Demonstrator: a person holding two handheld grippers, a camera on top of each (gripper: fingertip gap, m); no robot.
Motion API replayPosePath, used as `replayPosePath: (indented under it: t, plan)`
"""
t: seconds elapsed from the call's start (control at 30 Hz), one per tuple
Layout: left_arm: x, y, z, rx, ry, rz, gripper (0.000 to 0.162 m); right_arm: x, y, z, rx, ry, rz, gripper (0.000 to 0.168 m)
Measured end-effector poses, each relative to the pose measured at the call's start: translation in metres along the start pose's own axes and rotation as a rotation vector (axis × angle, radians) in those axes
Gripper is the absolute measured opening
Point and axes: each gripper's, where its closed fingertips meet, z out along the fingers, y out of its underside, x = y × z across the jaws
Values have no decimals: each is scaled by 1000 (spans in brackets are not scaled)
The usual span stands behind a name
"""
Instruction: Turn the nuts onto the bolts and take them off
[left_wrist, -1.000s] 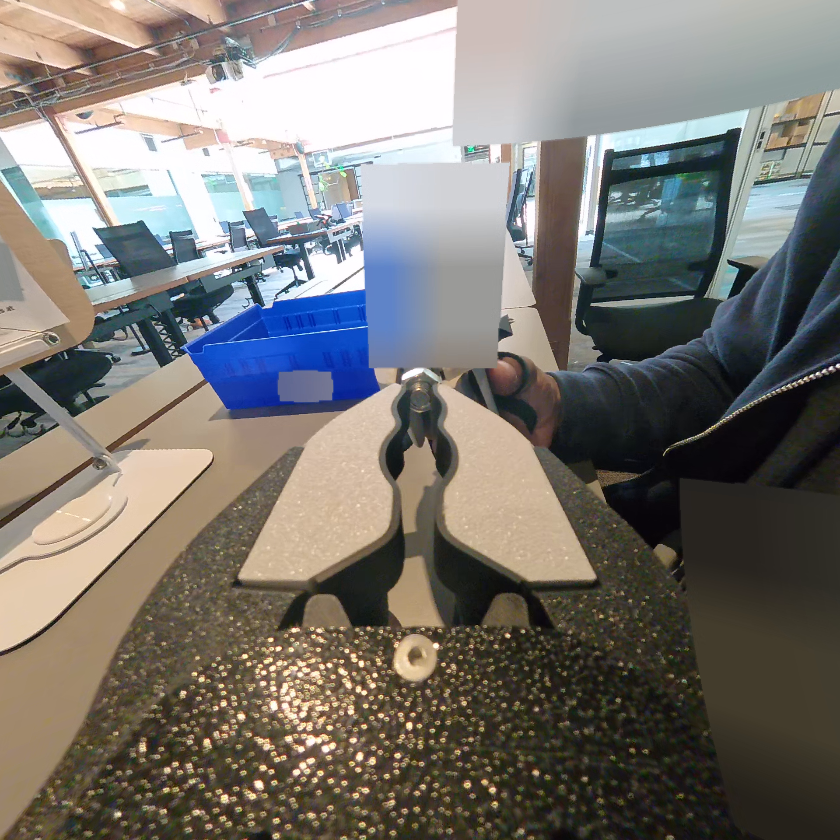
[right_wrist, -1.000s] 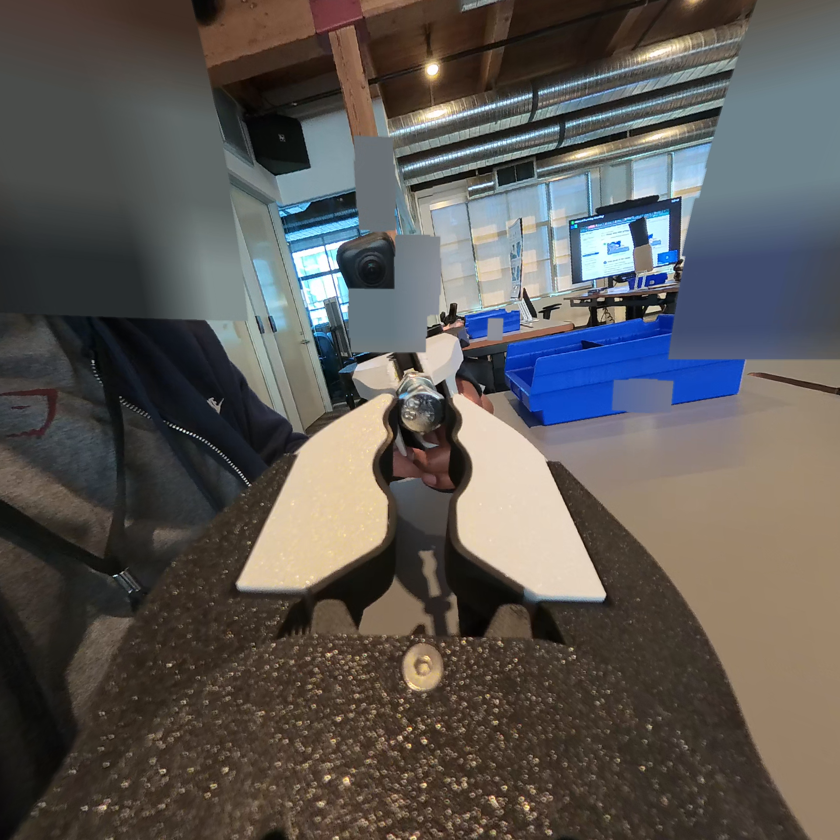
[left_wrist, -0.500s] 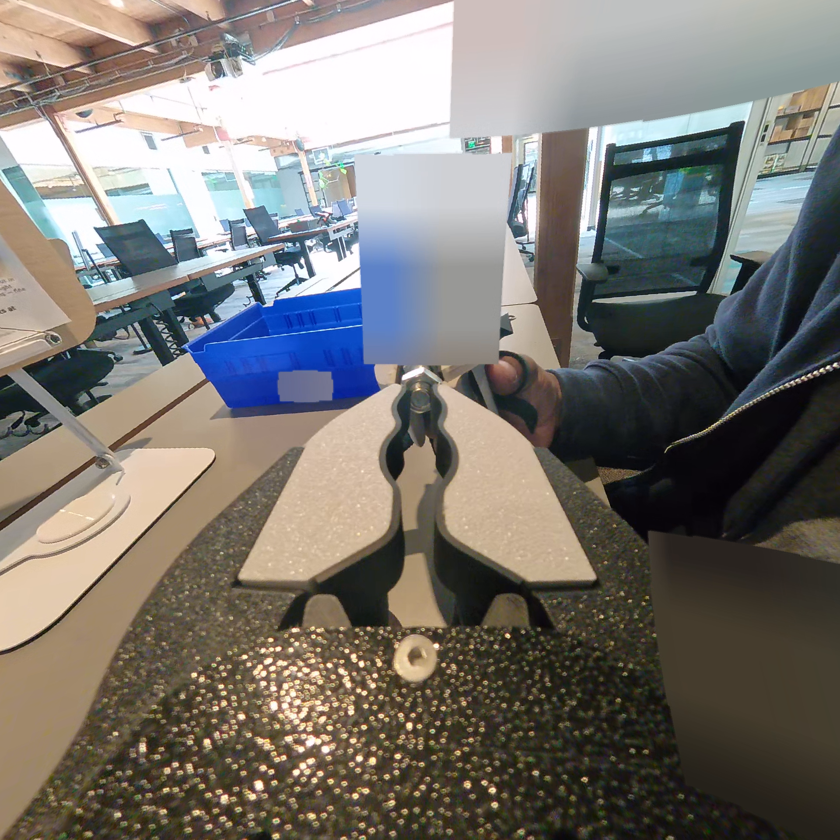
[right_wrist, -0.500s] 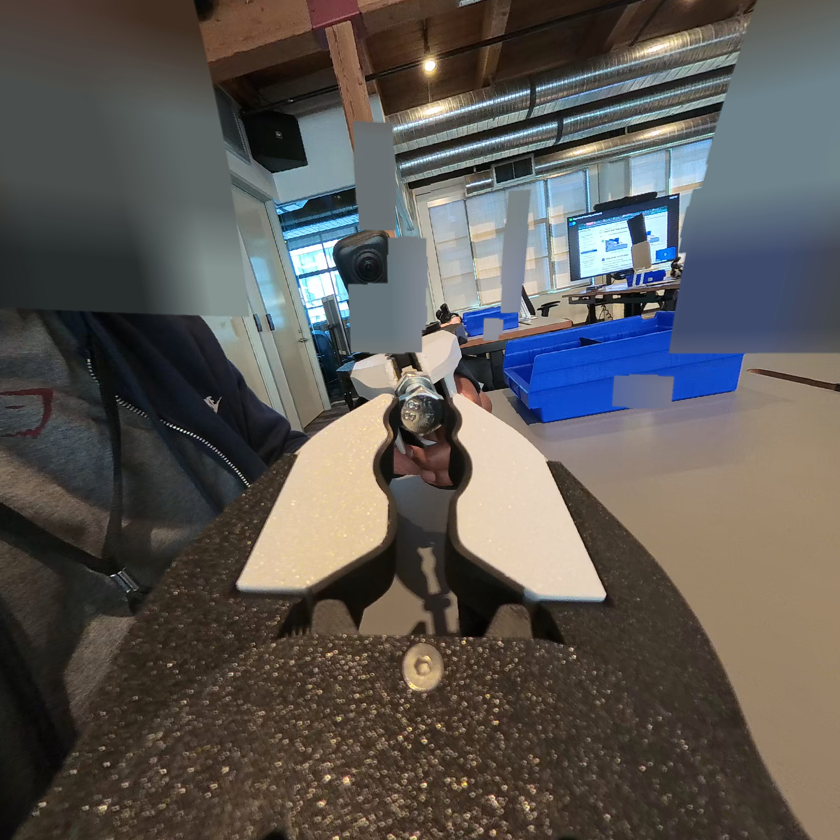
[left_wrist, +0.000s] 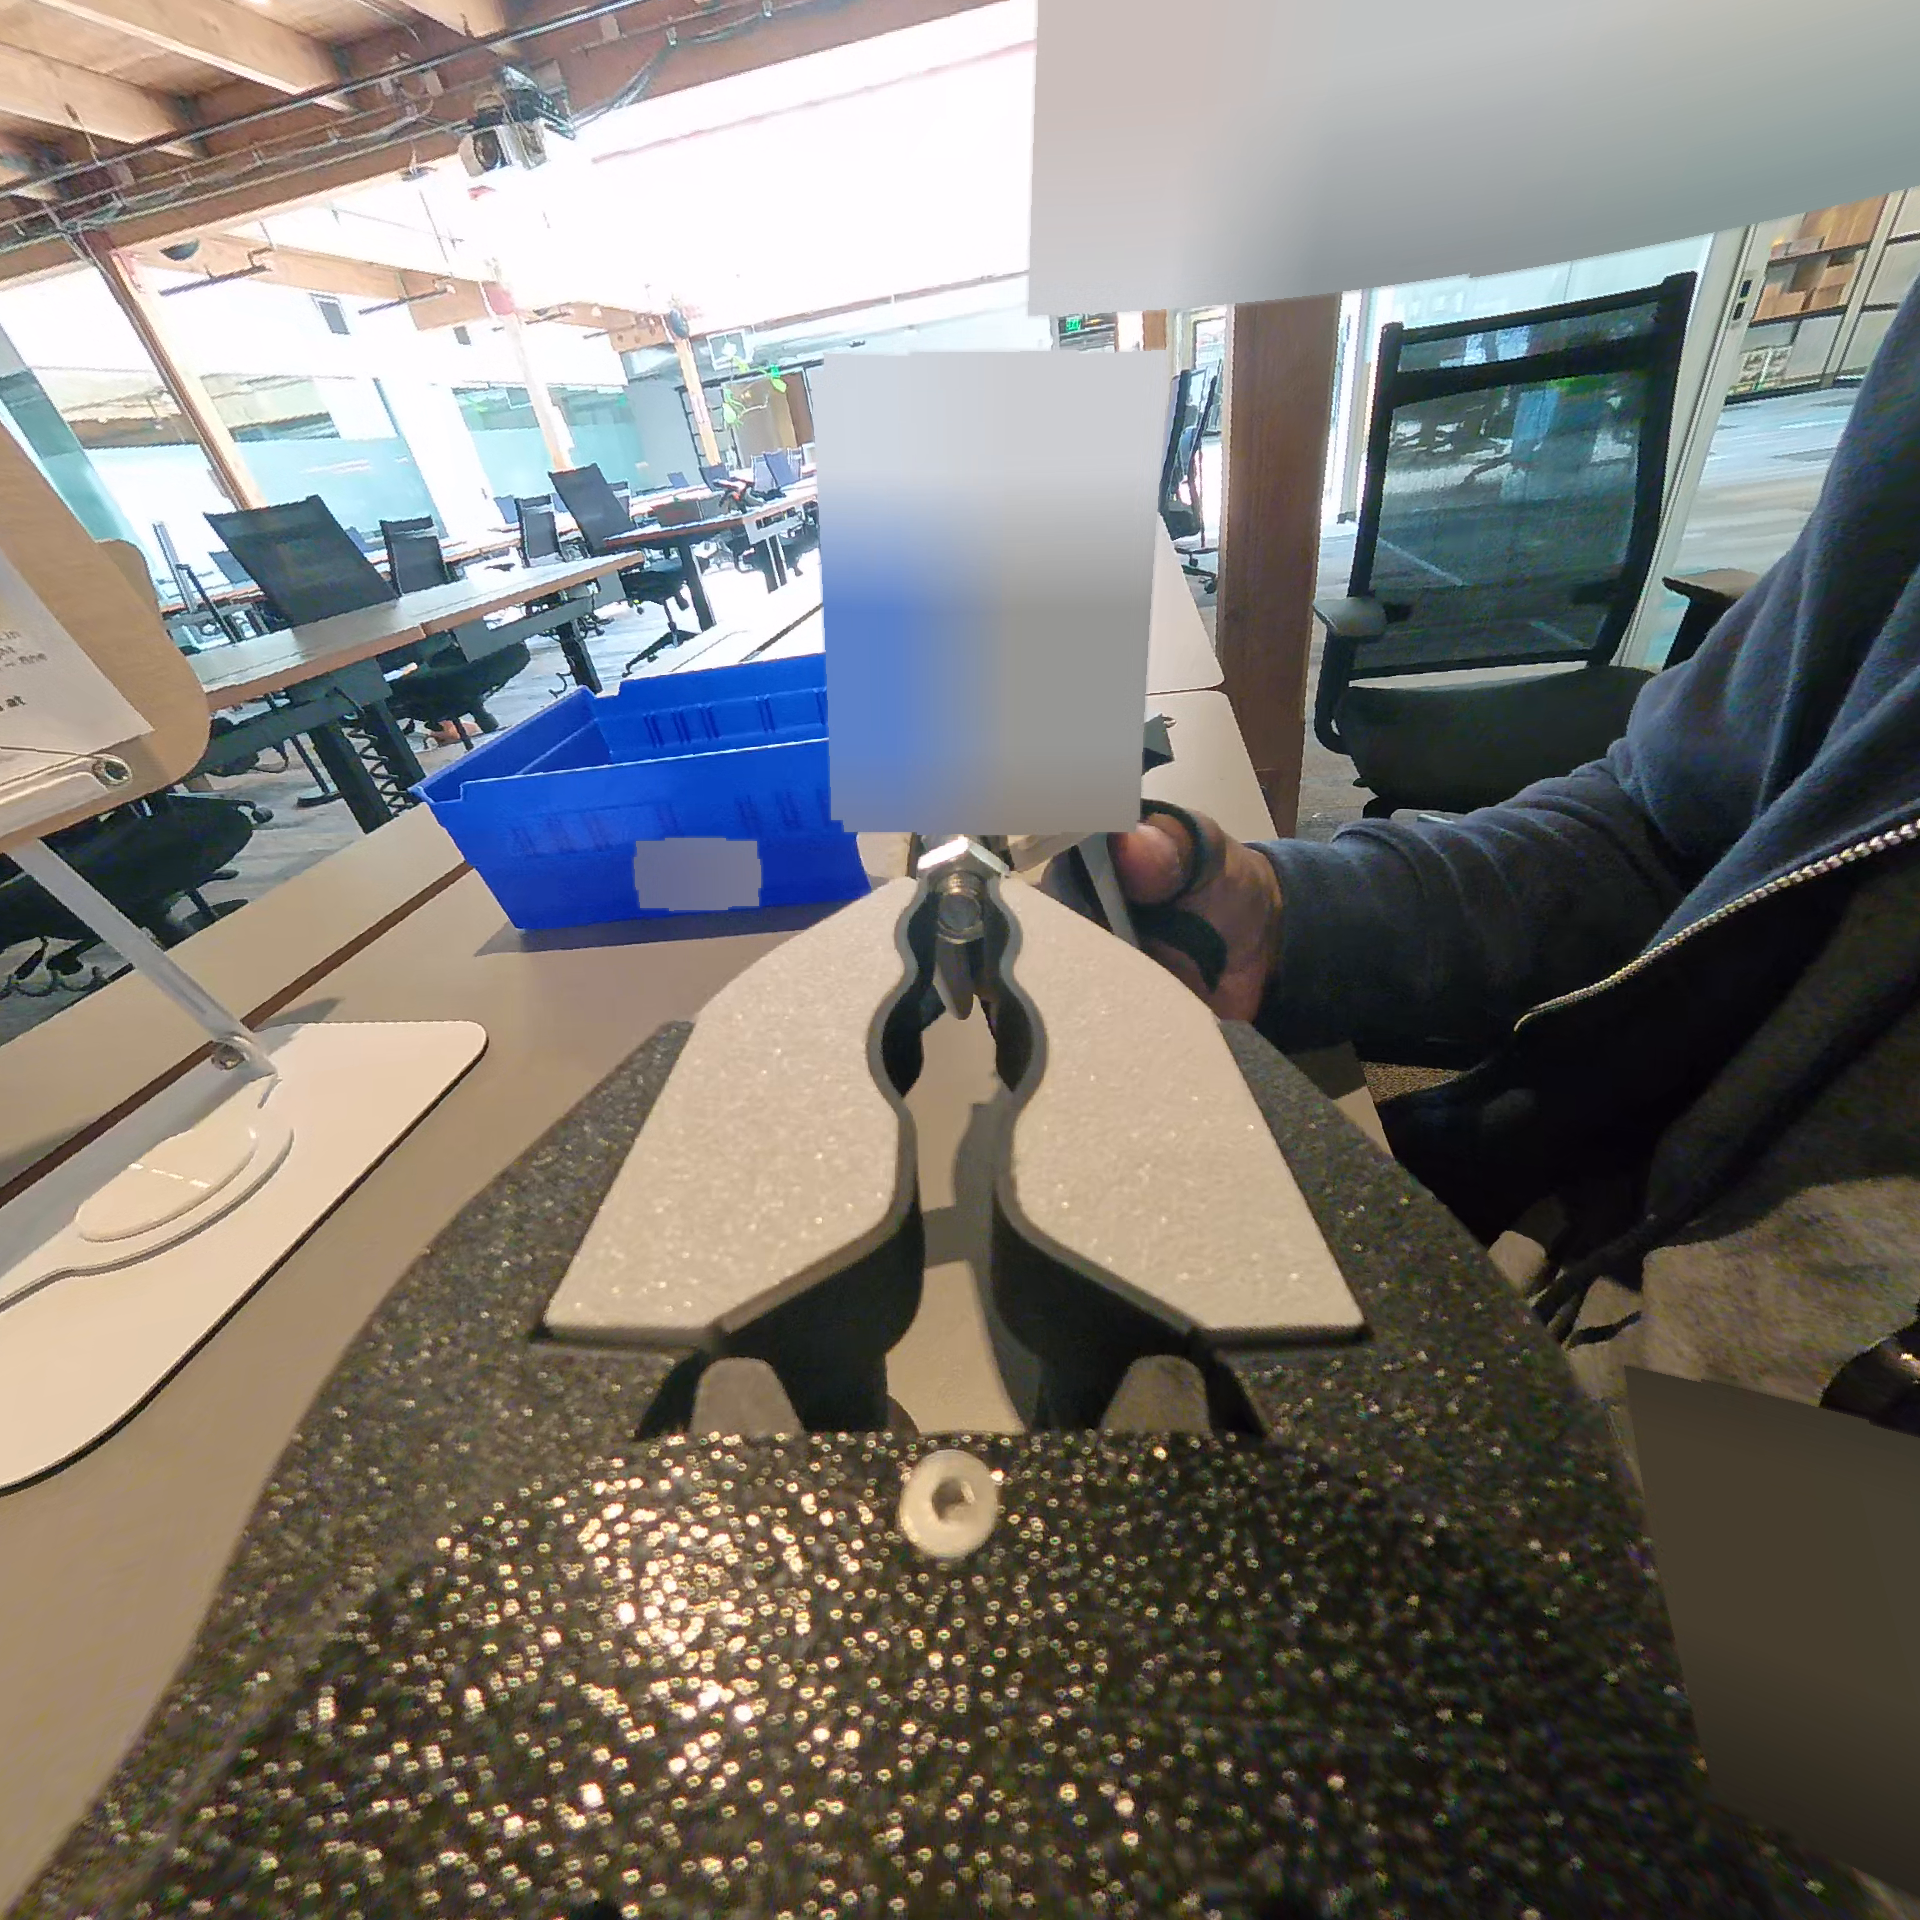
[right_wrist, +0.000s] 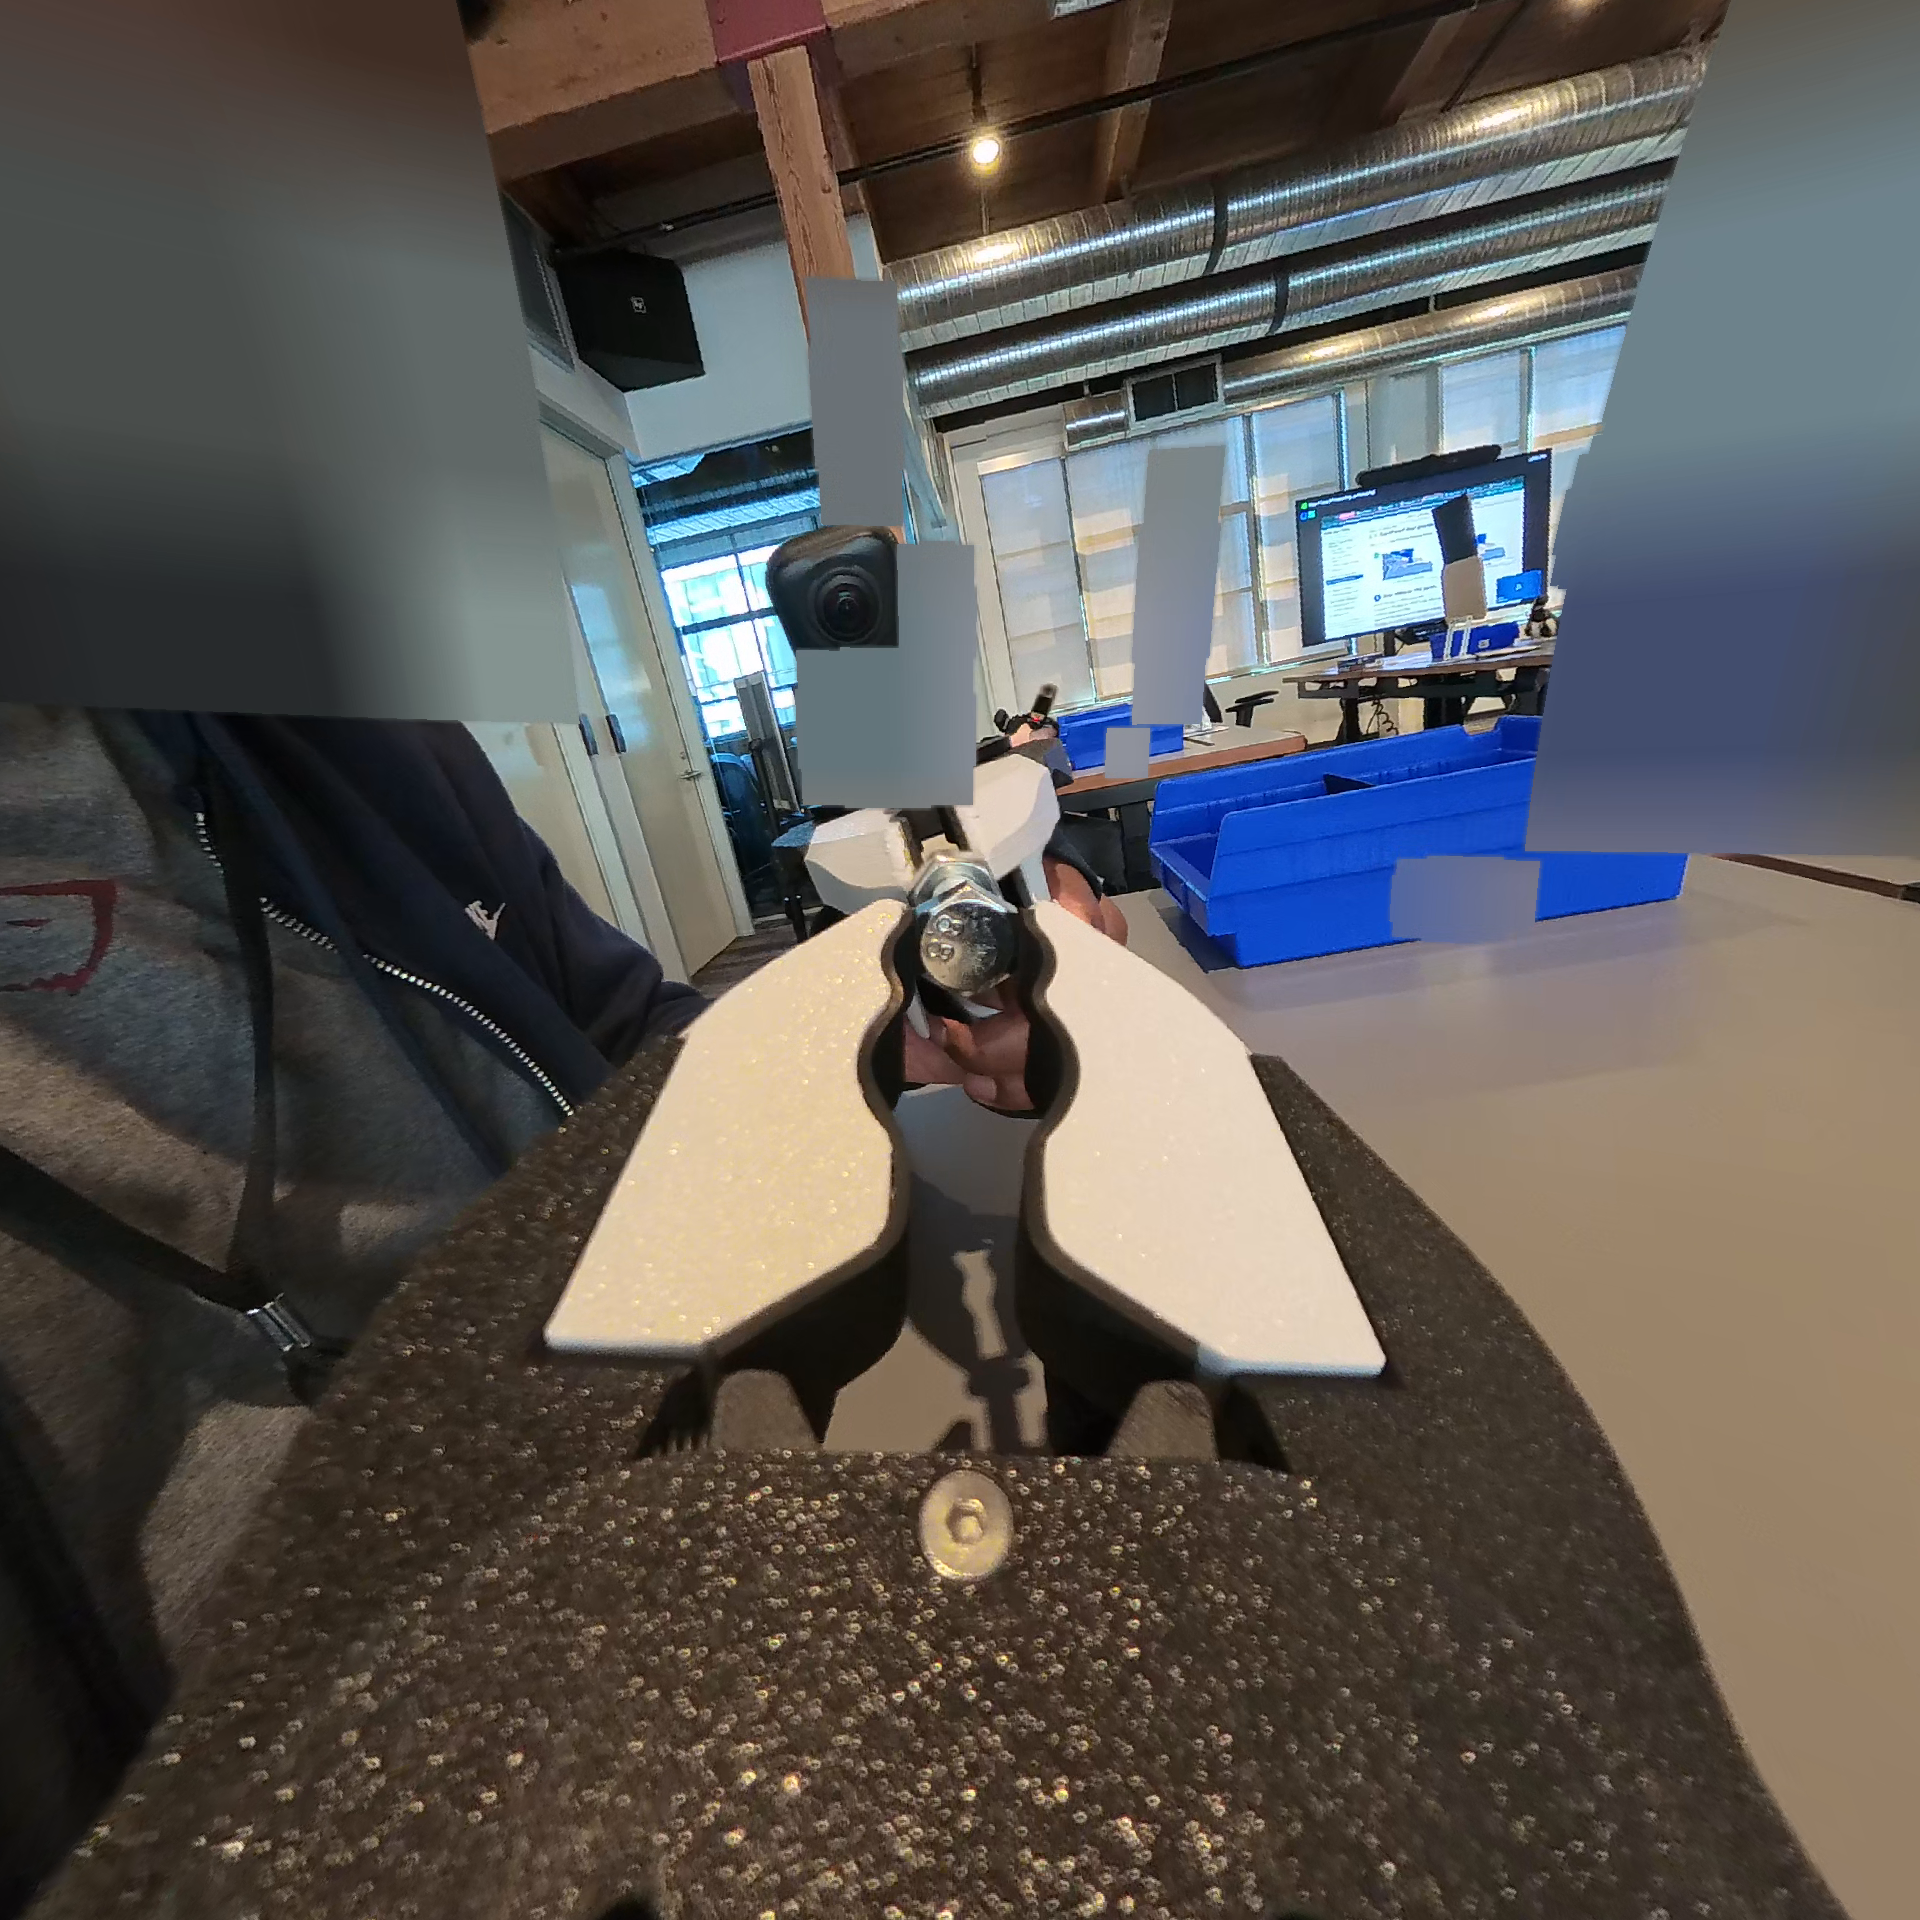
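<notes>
Two blue bins (right_wrist: 1340, 852) (contents hidden) sit on the table (right_wrist: 1558, 1143).

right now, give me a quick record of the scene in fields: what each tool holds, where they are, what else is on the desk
right tool: shut on the hex head of the silver steel bolt
left tool: shut on the bolt's threaded end, just below the silver hex nut
position: both held above the grey desk, facing each other
nut: threaded on the bolt
background: blue plastic bin on the desk
</notes>
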Motion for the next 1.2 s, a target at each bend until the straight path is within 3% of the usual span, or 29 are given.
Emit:
replayPosePath:
  t: [0.23, 0.53, 0.93, 1.07, 1.2]
  plan:
    - [1, 1, 1, -4, 17, -19, 9, 1, -1, -1, 7, 28, -47, 17]
    - [-5, -12, -3, 140, 87, -306, 24, 6, -19, -11, 92, 87, -86, 17]
    - [-11, -12, 3, 160, 60, -461, 35, 2, -14, -6, 74, 74, -114, 17]
    - [-18, -5, 2, 73, 6, -614, 34, 0, -15, -5, 78, 82, -139, 17]
    - [-4, -8, 5, 20, 50, -633, 35, 0, -19, -8, 89, 99, -157, 17]
